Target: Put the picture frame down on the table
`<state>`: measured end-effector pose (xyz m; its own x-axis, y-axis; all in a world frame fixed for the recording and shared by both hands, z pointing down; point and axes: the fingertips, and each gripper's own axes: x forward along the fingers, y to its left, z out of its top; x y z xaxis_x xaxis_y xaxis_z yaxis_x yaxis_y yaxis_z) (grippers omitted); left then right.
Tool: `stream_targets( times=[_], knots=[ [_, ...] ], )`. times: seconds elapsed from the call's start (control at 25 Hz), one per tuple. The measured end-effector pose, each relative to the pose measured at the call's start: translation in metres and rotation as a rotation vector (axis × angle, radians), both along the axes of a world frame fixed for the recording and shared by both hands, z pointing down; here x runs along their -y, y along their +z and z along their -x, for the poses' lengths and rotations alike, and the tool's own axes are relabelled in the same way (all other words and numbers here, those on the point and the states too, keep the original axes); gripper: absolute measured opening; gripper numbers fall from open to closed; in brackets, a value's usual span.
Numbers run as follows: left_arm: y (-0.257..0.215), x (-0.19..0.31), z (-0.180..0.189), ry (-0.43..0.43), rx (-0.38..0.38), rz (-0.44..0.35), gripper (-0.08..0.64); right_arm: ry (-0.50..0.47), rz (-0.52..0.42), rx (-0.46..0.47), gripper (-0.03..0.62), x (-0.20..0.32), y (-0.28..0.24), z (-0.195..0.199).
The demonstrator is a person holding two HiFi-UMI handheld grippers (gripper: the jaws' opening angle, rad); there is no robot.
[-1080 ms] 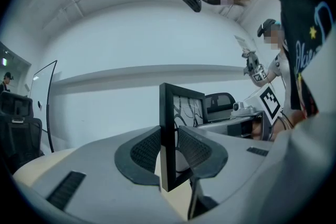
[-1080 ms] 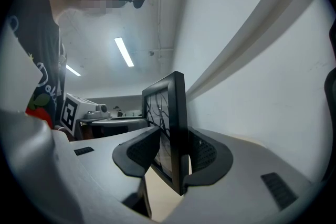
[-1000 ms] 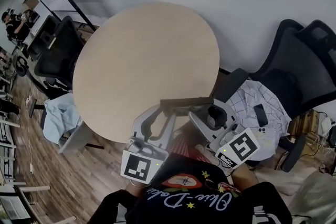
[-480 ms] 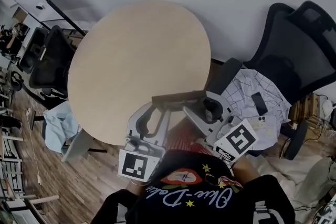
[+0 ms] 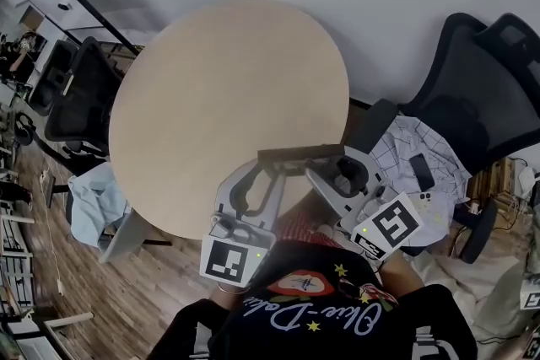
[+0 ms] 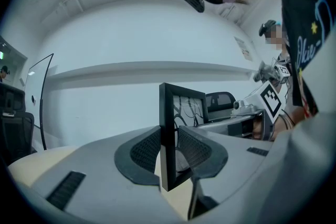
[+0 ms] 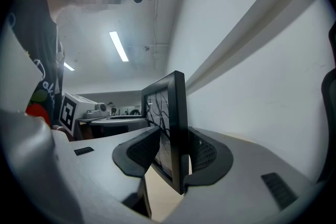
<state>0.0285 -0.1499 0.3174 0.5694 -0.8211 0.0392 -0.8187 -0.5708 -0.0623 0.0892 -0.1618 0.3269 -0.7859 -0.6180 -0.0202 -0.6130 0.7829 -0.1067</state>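
The left claw [image 6: 169,150] pinches 1 end of the picture frame [image 5: 300,154], and the right claw [image 7: 176,157] pinches the opposite end. The frame stands upright on edge over the near rim of the round desk [image 5: 219,88]. Contact with the desk cannot be determined.

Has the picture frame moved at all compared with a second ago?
Yes, but only slightly: the picture frame has edged a little farther in over the near edge of the round table.
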Motion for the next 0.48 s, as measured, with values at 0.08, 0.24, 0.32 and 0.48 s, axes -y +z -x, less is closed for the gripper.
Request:
stream_targets(
  times=[0.08,0.24,0.32,0.48],
  knots=[
    [0.004,0.006,0.004,-0.006,-0.004,0.012,0.091,-0.004,0.009,-0.008,0.129,0.006,0.003,0.004],
    [0.013,0.02,0.013,-0.015,-0.009,0.026,0.091,-0.015,0.023,-0.03,0.129,0.021,0.011,0.013],
    [0.017,0.028,0.017,-0.019,-0.016,0.032,0.091,-0.019,0.031,-0.047,0.129,0.029,0.015,0.018],
    [0.027,0.04,0.024,-0.028,-0.018,0.057,0.092,-0.026,0.056,-0.07,0.129,0.041,0.026,0.025]
  ],
)
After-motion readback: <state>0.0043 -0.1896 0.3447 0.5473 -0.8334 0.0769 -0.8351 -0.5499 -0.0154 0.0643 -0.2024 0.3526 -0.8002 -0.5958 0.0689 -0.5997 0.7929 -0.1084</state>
